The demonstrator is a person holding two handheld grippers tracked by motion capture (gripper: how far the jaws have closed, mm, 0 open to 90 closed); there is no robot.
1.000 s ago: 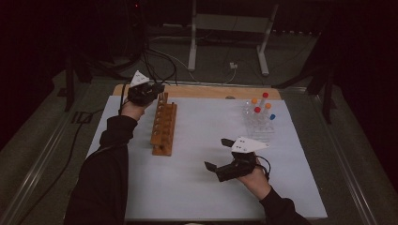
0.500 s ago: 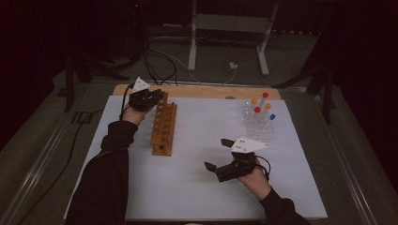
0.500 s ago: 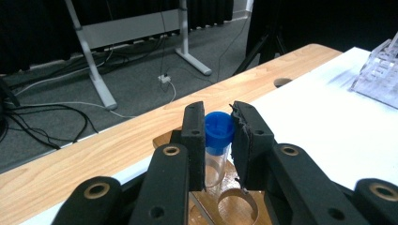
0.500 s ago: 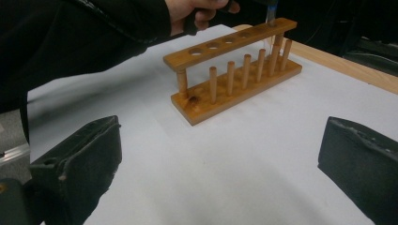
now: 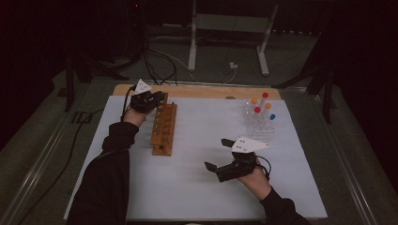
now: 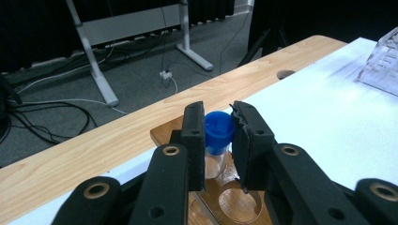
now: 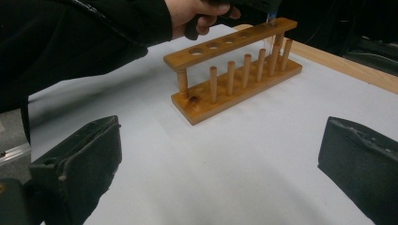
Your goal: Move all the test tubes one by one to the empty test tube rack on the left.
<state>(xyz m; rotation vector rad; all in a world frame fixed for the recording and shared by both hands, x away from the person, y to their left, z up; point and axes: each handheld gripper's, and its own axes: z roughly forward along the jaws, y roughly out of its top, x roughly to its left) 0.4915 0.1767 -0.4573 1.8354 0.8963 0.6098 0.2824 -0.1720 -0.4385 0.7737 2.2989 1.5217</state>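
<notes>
Blue-capped tube, clamped between the left gripper pads, stands over the far end of the wooden rack at the table's far left. Right gripper, jaws spread and empty, rests near right.

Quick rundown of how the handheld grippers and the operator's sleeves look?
Both grippers are black. The left gripper has chunky arms with brass-ringed holes, ending in fingers faced with flat dark pads. The right gripper carries a grey three-cornered plate with small dark dots; the left carries one too. A black cable trails from the left one. Both forearms wear long black sleeves.
</notes>
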